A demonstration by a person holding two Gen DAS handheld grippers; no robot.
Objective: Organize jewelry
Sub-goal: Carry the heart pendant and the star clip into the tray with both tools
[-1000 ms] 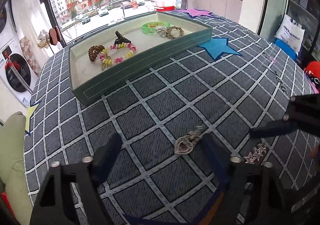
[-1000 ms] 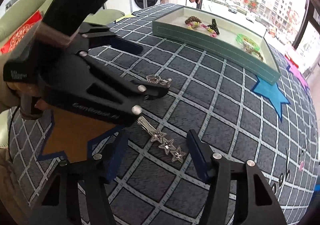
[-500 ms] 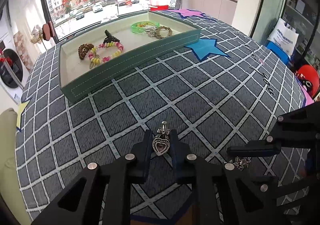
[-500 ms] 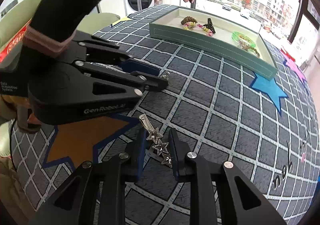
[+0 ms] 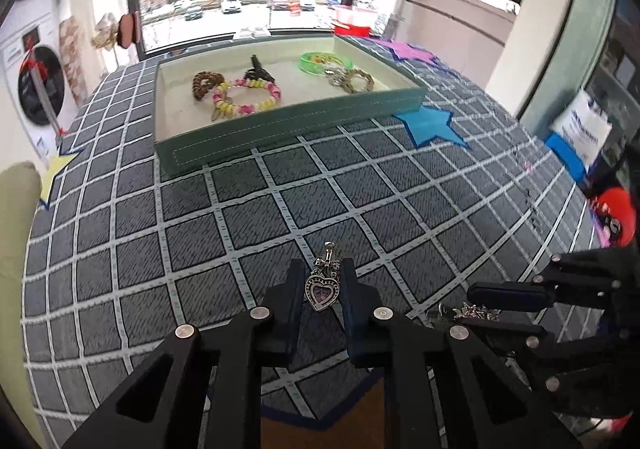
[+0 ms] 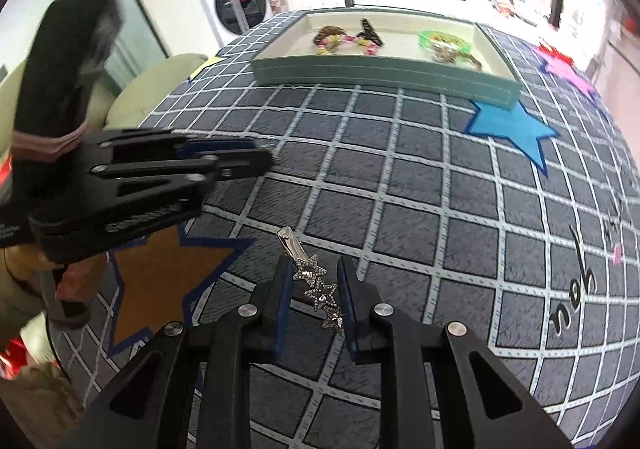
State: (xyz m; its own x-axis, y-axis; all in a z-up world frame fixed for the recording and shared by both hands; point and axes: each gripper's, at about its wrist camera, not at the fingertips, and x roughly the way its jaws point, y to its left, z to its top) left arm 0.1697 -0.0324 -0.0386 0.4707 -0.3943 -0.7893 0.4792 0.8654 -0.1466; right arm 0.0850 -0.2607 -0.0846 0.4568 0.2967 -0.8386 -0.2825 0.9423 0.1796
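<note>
My left gripper (image 5: pixel 321 273) is shut on a silver heart pendant (image 5: pixel 322 287) and holds it above the checked cloth. My right gripper (image 6: pixel 314 273) is shut on a silver star hair clip (image 6: pixel 316 283), also lifted off the cloth. The left gripper also shows in the right wrist view (image 6: pixel 244 161), and the right gripper shows in the left wrist view (image 5: pixel 508 295). A green jewelry tray (image 5: pixel 288 125) lies at the far side of the table (image 6: pixel 384 71). It holds a beaded bracelet (image 5: pixel 248 97), a black hair claw (image 5: pixel 260 71), a green bangle (image 5: pixel 326 63) and other pieces.
The table is covered by a grey checked cloth (image 5: pixel 240 209) with a blue star patch (image 5: pixel 434 125) and an orange star patch (image 6: pixel 160 281). A green chair (image 5: pixel 16 209) stands at the left edge. A washing machine (image 6: pixel 240 3) stands beyond the table.
A second ago both grippers were open around their pieces on the cloth. Both have shut on them and lifted them, and both views have swung toward the tray.
</note>
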